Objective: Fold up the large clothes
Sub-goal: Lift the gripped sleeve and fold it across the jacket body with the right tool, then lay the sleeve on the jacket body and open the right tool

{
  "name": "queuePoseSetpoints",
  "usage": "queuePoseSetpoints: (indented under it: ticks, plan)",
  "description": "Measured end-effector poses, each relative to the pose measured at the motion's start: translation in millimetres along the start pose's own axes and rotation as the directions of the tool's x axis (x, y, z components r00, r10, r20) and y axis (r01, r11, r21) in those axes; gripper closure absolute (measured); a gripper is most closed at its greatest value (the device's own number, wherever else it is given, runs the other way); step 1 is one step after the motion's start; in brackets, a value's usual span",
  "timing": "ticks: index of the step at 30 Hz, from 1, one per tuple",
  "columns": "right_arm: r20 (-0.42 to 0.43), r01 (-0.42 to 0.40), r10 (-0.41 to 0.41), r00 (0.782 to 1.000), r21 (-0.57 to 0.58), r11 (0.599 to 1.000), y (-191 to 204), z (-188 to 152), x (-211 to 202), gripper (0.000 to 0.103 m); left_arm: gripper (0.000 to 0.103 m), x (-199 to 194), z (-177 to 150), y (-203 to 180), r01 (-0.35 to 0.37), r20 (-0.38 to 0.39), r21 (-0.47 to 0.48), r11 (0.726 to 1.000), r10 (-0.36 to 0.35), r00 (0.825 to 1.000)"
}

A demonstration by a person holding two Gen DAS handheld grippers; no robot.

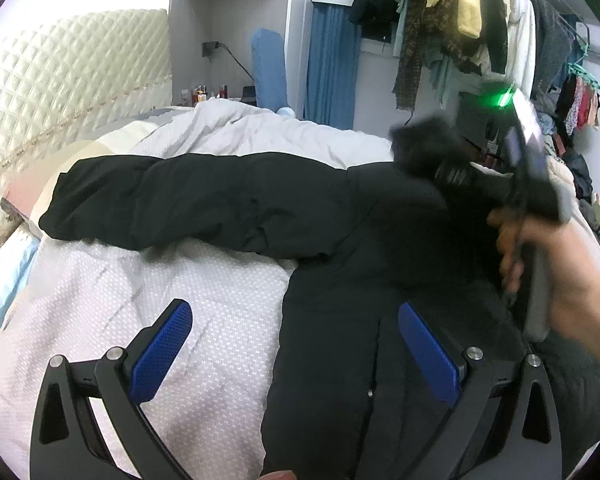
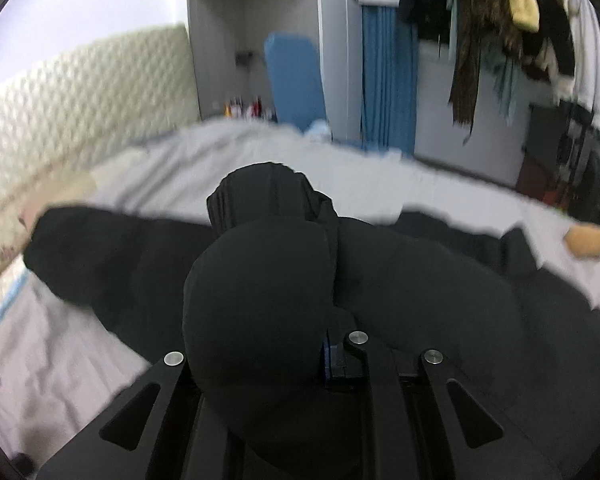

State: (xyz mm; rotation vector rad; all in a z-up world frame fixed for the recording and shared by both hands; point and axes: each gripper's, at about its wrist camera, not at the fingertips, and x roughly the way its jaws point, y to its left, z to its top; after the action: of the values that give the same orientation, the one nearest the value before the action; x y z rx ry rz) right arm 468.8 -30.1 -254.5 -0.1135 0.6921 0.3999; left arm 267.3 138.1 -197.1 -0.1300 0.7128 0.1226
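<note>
A black padded jacket lies spread on the bed, with one sleeve stretched out to the left. My left gripper hovers low over the jacket's left side and is open; its blue pads hold nothing. A hand carries my right gripper at the right, above the jacket's far shoulder. It is shut on the other sleeve, whose ribbed cuff sticks out past it. In the right wrist view this sleeve bulges over the fingers and hides them, leaving a sliver of blue pad.
The bed carries a white textured quilt, with a cream quilted headboard on the left. Many clothes hang on a rail at the upper right. A blue curtain and a grey wardrobe stand behind the bed.
</note>
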Motion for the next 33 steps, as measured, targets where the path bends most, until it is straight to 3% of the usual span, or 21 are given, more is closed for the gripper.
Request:
queuePoseSetpoints:
  ticks: [5,9,13,16,21,23,28,33]
  plan:
    - [-0.077,0.016,-0.015,0.997,0.014,1.0,1,-32,35,0.085,0.0,8,0,2,0.004,-0.018,-0.011,1.0,-0.004,1.0]
    - [-0.101,0.006,-0.003,0.995,0.027,1.0,0,-38,43,0.076,0.0,10,2,0,0.018,-0.035,-0.023,1.0,-0.019,0.999]
    - [-0.105,-0.024,0.027,0.994,0.032,0.999,6,-34,34,0.052,0.0,3,8,-4,0.035,-0.029,-0.027,0.999,-0.035,0.999]
    - [-0.081,-0.051,0.056,0.995,0.055,0.997,5,-28,15,0.016,0.0,-5,13,-9,0.027,-0.008,-0.018,0.999,-0.027,1.0]
    - [-0.005,-0.065,0.066,0.998,0.08,0.995,-5,-5,-39,0.009,0.0,-25,27,-24,0.033,-0.01,0.01,0.999,-0.033,0.999]
    - [0.035,-0.047,0.044,0.998,0.079,0.996,-11,4,-66,0.0,0.0,-40,32,-35,0.039,0.01,0.033,0.999,-0.04,0.999]
    - [0.123,-0.026,0.016,0.992,0.075,0.997,-29,20,-133,0.0,0.0,-85,45,-59,0.051,0.058,0.045,0.998,-0.054,0.997]
    - [0.17,0.0,-0.017,0.985,0.098,0.995,-41,26,-194,0.0,0.0,-140,59,-74,0.109,0.108,0.018,0.994,-0.11,0.988]
